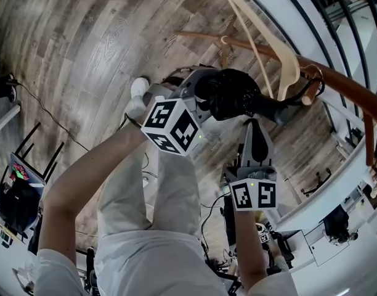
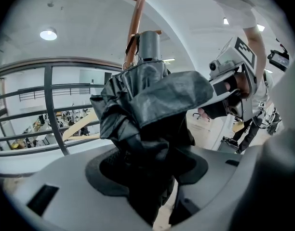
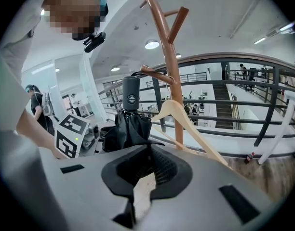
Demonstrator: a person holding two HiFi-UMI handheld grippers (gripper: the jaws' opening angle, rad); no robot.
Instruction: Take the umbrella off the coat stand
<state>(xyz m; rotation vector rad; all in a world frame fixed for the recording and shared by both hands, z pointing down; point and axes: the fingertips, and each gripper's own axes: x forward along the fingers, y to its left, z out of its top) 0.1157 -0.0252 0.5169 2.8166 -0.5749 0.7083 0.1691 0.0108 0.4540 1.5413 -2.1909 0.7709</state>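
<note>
Gripping the bunched canopy of the folded umbrella (image 2: 147, 100), your left gripper (image 2: 147, 174) has its jaws closed on the cloth. That hold looks meant for lifting the strap off its peg (image 3: 154, 73) on the coat stand (image 3: 169, 66), beside a wooden hanger (image 3: 186, 124). Your right gripper (image 3: 146, 177) hangs near, jaws narrowly parted and empty; no container shows.

Black folding umbrella (image 3: 129, 124), collapsed but kinda loosely bunched, grey handle on top. It hangs by its strap off a peg on the brown wooden coat stand (image 3: 167, 66), with the left gripper (image 2: 147, 177) clamped on its fabric.
</note>
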